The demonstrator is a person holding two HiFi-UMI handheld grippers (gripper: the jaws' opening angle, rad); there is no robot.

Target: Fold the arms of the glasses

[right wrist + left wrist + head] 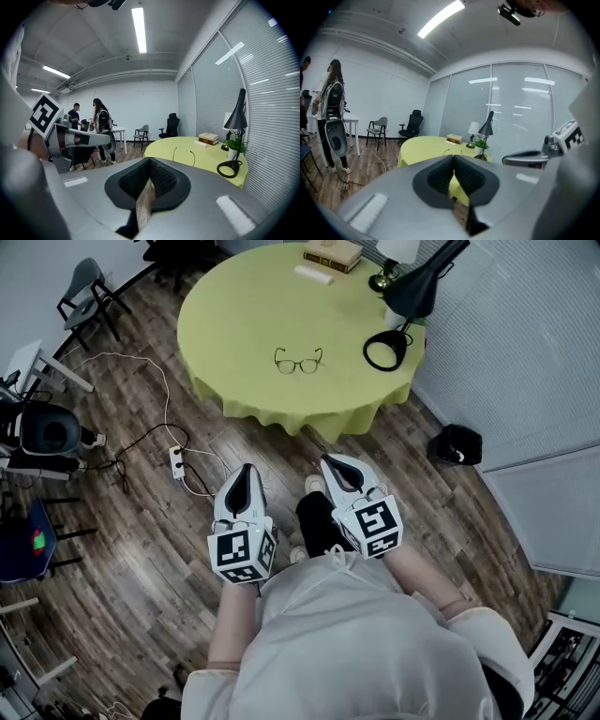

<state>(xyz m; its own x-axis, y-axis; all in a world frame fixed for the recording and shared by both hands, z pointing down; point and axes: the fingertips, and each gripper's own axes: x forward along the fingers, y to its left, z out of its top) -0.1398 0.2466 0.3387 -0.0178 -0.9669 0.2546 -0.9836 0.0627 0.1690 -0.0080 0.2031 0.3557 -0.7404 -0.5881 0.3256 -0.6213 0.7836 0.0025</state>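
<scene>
Two grippers over wood floor (pixel 141 521), left gripper (pixel 246 472) with jaws closed and empty, right gripper (pixel 332 463) likewise pressed together on nothing, both well apart from glasses (pixel 298 363), arms unfolded, lying on round yellow-green table (pixel 234 324) near black desk lamp (pixel 417 292).

Cool even light from ceiling strips (pixel 139 28); fisheye bending and dark corners.
</scene>
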